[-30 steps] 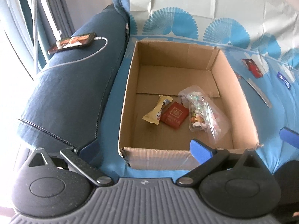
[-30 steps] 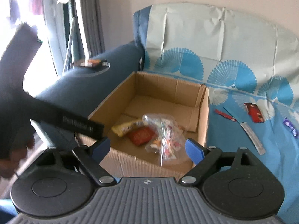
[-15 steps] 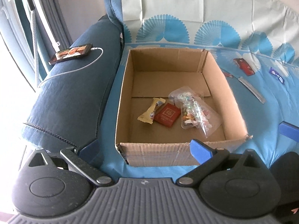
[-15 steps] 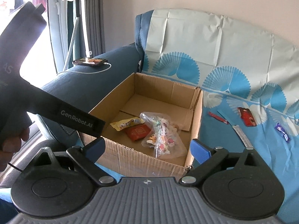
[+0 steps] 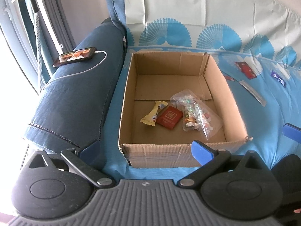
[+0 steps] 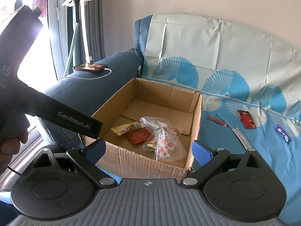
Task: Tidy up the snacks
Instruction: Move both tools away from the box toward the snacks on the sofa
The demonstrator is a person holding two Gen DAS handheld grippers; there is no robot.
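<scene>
Both grippers (image 5: 144, 150) (image 6: 148, 148) are spread wide, holding nothing. Snacks (image 6: 247, 119) outside the box (image 6: 165, 92) look light and crinkly; pinch their middles.

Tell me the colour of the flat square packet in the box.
Red, with a pale printed emblem; the red packet shows best in the left wrist view.

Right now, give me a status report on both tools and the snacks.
Left tool and right tool open, empty. Three snacks in cardboard box; red packet, purple wrapper and others on blue cover outside. Nothing blocking.
</scene>
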